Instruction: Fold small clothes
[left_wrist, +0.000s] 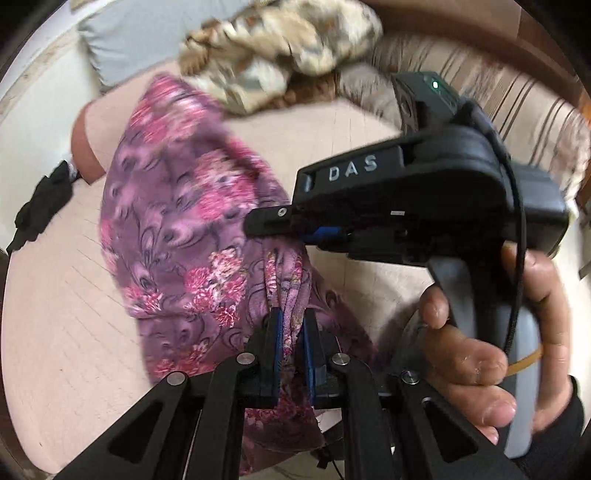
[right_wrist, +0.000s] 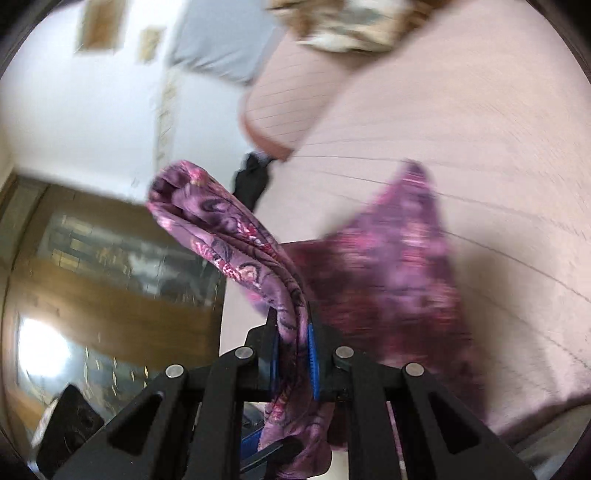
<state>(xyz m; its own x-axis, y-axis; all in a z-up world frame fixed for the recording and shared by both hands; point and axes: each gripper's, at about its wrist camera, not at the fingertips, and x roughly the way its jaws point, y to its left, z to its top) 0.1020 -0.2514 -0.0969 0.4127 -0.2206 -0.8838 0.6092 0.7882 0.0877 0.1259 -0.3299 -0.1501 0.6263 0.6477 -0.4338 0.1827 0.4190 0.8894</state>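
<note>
1. Nearest in the left wrist view, at the bottom centre, the left gripper (left_wrist: 291, 328) has its blue-lined jaws pressed together on a gathered edge of the purple floral garment (left_wrist: 177, 221); the cloth bunches into cords between the pads and spills below them.
2. In the right wrist view the right gripper (right_wrist: 293, 332), also bottom centre, pinches a rolled hem of the same garment; the roll arches up and to the left of the frame, while a blurred flap hangs to the right.
3. The relation that counts, by my judgement: both tools hold the cloth close together, the right one sitting just above and right of the left fingers in the left view, held by a bare hand (left_wrist: 476, 354); the garment's long axis runs away from the left jaws toward the upper left, so either tool must draw apart or lay it down to make a fold.
4. The fabric looks thin, slippery and limp, printed with pink blooms and feather swirls; it should drape and crease easily, yet slide.
5. Beneath lies a pale pink bedspread (left_wrist: 55, 314) with fine ribbing; matte and soft.
6. Farther, at the left edge, a small black cloth (left_wrist: 40, 214); at the top, a crumpled tan patterned fabric (left_wrist: 280, 48) and a grey pillow (left_wrist: 125, 40).
</note>
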